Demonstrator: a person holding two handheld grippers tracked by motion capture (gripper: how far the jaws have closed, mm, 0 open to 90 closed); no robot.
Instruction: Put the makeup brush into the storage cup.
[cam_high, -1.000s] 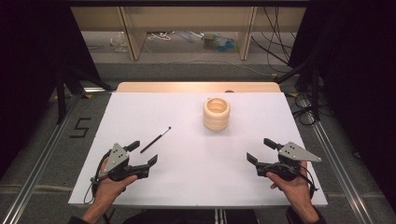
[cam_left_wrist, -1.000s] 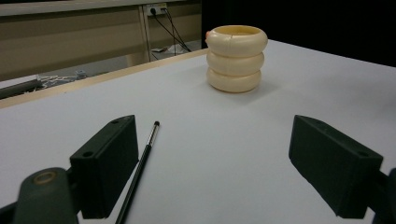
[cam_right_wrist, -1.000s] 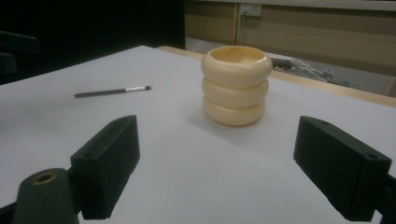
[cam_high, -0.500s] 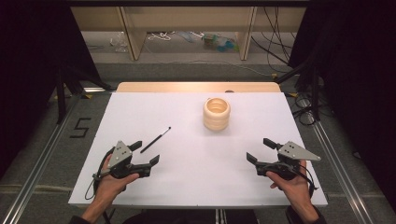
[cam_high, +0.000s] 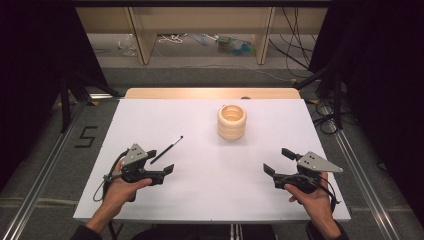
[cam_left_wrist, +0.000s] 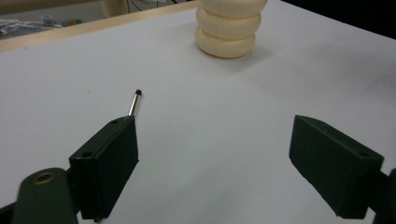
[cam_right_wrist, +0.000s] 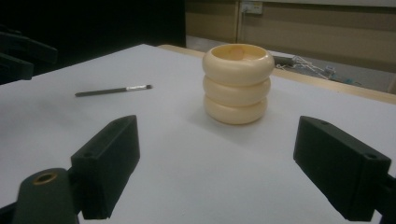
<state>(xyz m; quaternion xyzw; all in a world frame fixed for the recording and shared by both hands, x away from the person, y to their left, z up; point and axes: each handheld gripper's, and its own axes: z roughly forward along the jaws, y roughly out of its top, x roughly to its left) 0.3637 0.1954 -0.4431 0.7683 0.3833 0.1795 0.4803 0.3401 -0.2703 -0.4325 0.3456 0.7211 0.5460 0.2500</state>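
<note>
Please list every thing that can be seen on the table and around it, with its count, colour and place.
Ribbed holder: 1, cream, upright on the far middle of the table, open at the top.
Thin brush: 1, black with a silver part, lying flat on the table just beyond the left gripper.
Table: 1, white top with a wooden far edge.
Shelf unit: 1, light wood, on the floor behind the table.
Left gripper: 1, black, jaws open, near left of the table, empty.
Right gripper: 1, black, jaws open, near right, empty.
Hands: 2, one holding each gripper.
</note>
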